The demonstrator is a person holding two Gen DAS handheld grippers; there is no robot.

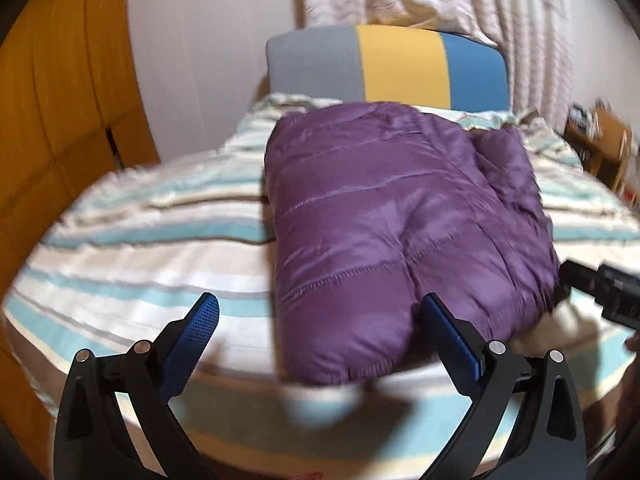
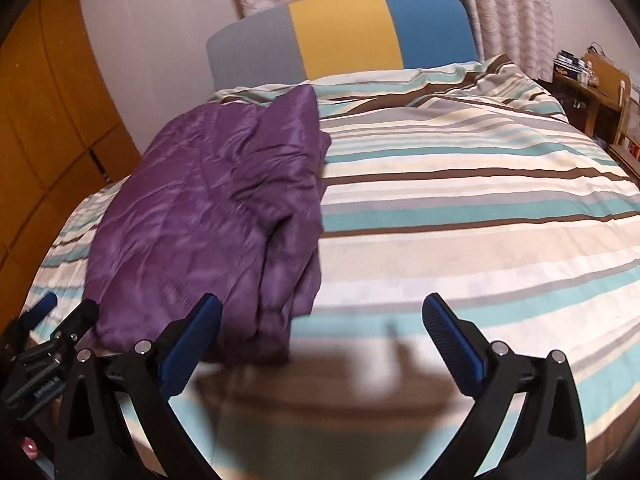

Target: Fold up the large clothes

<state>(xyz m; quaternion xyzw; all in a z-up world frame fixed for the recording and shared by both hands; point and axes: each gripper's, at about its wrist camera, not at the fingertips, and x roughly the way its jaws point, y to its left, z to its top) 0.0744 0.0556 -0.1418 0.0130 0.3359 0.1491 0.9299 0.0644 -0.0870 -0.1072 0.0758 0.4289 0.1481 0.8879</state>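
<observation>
While both tools are hanging unloaded, the purple puffer jacket (image 1: 400,216) is lying as a narrow lengthwise bundle on the striped duvet (image 1: 132,240).

Left gripper (image 1: 320,320) is hovering with jaws spread wide at the near hem; right gripper (image 2: 322,320) is likewise gaping over bare bedding just beside the garment. Judged next: a crosswise fold, both tools pinching the 2 near corners through all layers and pressing air out. Quilted, glossy, slippery shell is looking springy, likely to reopen.

left wrist: low, facing headboard (image 1: 388,66) | right wrist: same direction | shared: purple jacket (image 1: 400,232), bed (image 2: 460,208)
</observation>
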